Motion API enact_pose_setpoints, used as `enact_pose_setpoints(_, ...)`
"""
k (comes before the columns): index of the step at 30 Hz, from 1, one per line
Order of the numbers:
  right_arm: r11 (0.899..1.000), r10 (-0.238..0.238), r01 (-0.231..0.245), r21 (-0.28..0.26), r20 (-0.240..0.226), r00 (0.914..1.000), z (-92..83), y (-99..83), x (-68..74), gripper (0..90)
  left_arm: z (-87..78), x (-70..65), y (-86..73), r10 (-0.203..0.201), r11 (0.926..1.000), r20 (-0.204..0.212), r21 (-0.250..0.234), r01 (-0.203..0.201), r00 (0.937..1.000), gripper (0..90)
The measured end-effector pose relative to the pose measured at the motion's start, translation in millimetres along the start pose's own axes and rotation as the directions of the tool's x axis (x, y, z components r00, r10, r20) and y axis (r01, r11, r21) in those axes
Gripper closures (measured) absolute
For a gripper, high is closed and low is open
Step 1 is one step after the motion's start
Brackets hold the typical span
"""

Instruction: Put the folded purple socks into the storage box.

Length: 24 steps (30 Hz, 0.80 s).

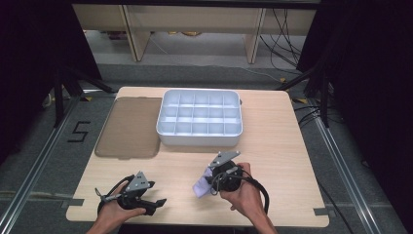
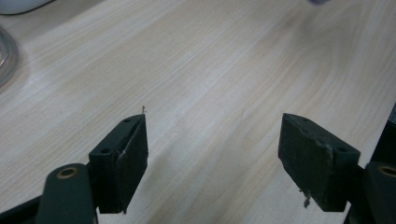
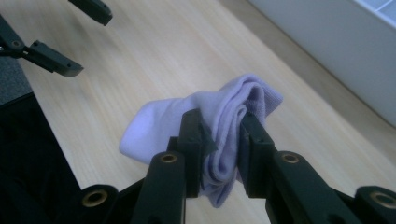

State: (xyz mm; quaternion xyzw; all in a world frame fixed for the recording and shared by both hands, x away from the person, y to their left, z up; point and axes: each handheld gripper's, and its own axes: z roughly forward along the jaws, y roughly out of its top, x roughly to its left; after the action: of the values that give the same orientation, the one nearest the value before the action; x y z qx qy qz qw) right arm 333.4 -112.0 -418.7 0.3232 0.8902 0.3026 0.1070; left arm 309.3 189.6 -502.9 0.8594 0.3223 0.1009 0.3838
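Compartments of the white tray [image 1: 168,127] sit empty near the table's far edge while my right gripper [image 3: 219,140] pinches a lilac sock [image 3: 233,105] above the near edge and my left gripper [image 2: 212,144] gapes with nothing in it.

Support surface: light wooden table [image 1: 272,146], pale grain, rounded corners, standing on a grey floor [image 1: 39,161].

Directly on the table:
- White compartment tray [image 1: 199,138], far centre, divided into a grid of small cells; its near wall faces the person's side.
- Flat brownish translucent lid [image 1: 127,127], just left of the tray, lying flat with its far edge near the table's far edge.

Near half of the tabletop: bare wood.
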Motion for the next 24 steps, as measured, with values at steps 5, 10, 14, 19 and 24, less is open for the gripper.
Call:
enact_pose_setpoints(5,1.0,0.006,-0.007,0.017,0.041,0.9991,-13.8,4.3,-21.7,74.0,0.5,2.9,0.6,0.014,0.9999,0.003,-0.004,-0.014,0.9999,22.7)
enact_pose_setpoints(10,0.999,-0.001,-0.001,0.039,0.067,0.9977,-29.6,7.9,-34.5,74.0,0.5,3.0,0.9,0.019,0.9998,0.008,-0.001,-0.019,0.9998,22.3)
enact_pose_setpoints(14,0.999,0.011,-0.016,0.044,0.11,0.9939,-34.4,12.1,-46.0,74.0,0.6,2.9,0.7,0.021,0.9998,0.008,0.003,-0.021,0.9997,22.3)
enact_pose_setpoints(19,0.998,0.033,-0.038,0.042,0.118,0.9925,-36.5,18.3,-55.5,74.0,1.0,3.1,0.8,0.017,0.9998,0.006,0.002,-0.017,0.9998,22.3)
enact_pose_setpoints(24,0.999,0.016,-0.021,0.032,0.139,0.9902,-44.6,30.0,-67.3,74.0,1.0,2.9,0.6,0.005,1.0,-0.006,-0.001,-0.005,1.0,22.3)
